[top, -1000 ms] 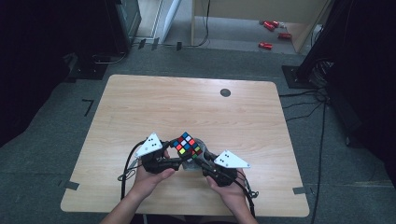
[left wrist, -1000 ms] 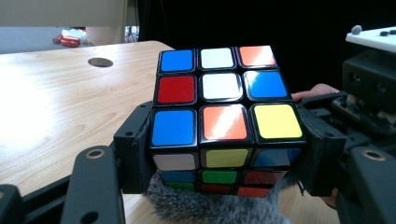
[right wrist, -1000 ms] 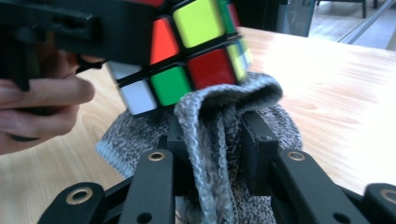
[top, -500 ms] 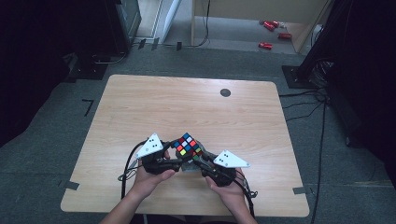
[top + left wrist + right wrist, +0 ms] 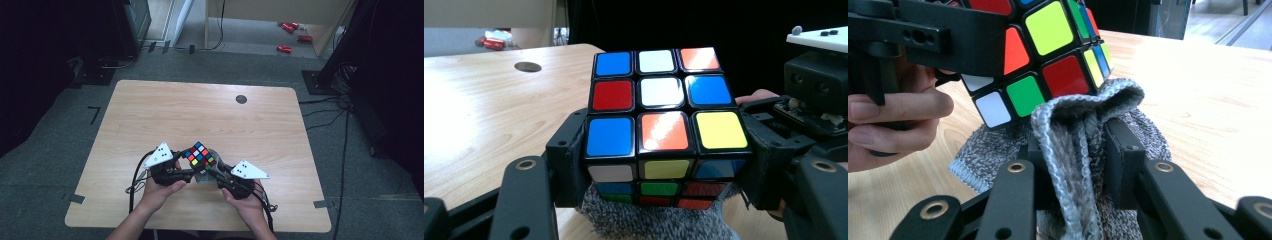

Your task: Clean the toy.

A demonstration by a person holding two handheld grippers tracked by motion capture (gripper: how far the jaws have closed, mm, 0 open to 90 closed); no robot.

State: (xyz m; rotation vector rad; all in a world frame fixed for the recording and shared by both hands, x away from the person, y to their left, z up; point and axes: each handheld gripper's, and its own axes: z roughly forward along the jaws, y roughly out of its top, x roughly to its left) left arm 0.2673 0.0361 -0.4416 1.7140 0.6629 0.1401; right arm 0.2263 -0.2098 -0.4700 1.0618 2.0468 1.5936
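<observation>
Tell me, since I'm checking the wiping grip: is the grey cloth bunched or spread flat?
Bunched. The right gripper pinches a raised fold of the grey knit cloth against the Rubik's cube.

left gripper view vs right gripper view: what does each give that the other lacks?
Left gripper view: the Rubik's cube's top face in full, clamped between the left hand-held gripper's jaws, plus the dark round disc in the table. Right gripper view: the right hand-held gripper pinching a fold of grey knitted cloth, and the left hand's fingers. Both: cube, cloth under it, wooden table.
</observation>
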